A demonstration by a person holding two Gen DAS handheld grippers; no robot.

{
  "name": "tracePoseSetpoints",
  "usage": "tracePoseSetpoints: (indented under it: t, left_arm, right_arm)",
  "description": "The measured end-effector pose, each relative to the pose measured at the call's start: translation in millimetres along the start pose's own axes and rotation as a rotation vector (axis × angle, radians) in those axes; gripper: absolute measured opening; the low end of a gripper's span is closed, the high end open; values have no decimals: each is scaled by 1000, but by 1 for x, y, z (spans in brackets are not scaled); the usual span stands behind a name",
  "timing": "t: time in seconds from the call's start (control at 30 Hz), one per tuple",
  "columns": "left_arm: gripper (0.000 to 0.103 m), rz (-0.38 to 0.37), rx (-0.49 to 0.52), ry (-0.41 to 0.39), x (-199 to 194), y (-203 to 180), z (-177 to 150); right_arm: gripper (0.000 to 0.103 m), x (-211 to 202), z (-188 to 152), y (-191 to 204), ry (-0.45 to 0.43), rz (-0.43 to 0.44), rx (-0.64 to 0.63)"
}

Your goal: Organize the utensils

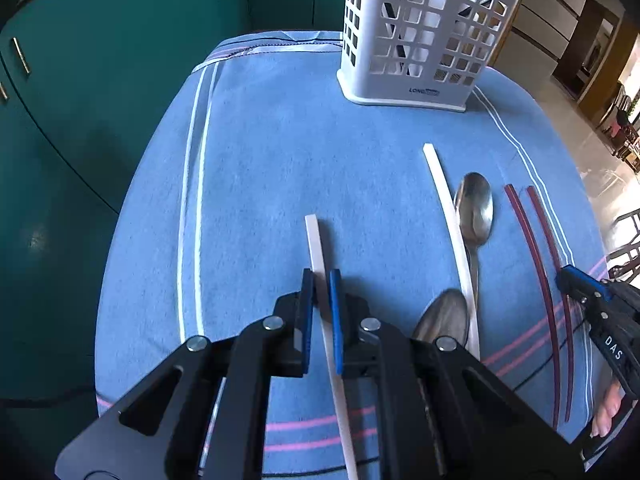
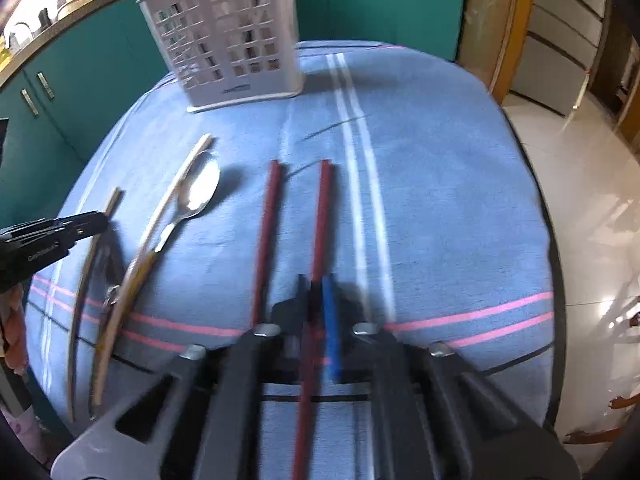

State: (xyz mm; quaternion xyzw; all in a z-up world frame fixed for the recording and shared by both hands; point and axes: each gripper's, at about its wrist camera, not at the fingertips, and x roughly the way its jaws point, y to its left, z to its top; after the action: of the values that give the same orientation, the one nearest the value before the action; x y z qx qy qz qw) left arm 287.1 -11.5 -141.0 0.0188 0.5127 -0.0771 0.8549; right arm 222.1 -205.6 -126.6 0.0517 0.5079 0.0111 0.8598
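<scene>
My left gripper (image 1: pixel 321 280) is shut on a white chopstick (image 1: pixel 314 236) that runs between its blue pads. A second white chopstick (image 1: pixel 448 216) lies to the right beside a metal spoon (image 1: pixel 474 212), with another spoon (image 1: pixel 444 316) nearer me. My right gripper (image 2: pixel 316 284) is shut on a dark red chopstick (image 2: pixel 322 216); its twin (image 2: pixel 266 232) lies on the cloth to the left. A white slotted utensil holder (image 1: pixel 420 32) stands at the far edge and also shows in the right wrist view (image 2: pixel 232 36).
A blue striped cloth (image 1: pixel 260 168) covers the round table. Green cabinets (image 1: pixel 80 100) stand to the left and behind. A tiled floor (image 2: pixel 592 184) lies to the right of the table.
</scene>
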Motion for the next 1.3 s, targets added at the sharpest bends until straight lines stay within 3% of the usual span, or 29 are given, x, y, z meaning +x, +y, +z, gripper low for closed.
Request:
tracePoseSetpoints:
  t: [0.13,0.23,0.33,0.43,0.53,0.83,1.3]
  left_arm:
    - [14,-1,-3,-3,-3,0,-2]
    - [27,17,0,-10,-3,0,-2]
    - [30,19,2,-10,-1,-1,-1]
    - [37,21,2,-13,0,-1,1]
    - [39,25,4,-13,2,-2,2]
    - [42,41,19,-5,8,-9,12]
    - [52,56,45,-2,13,-15,12]
  right_arm:
    - [6,-7,-5,10,1,69,-23]
    - [6,-12,-5,8,-8,30,-16]
    - [6,-7,-4,-2,10,-26,16]
    - [11,-6,-4,-6,12,-21,32]
    - [20,-6,-1,-1,1,-34,16]
    - [21,5,29,3,2,-92,1]
    - [35,27,43,5,36,-125,-18]
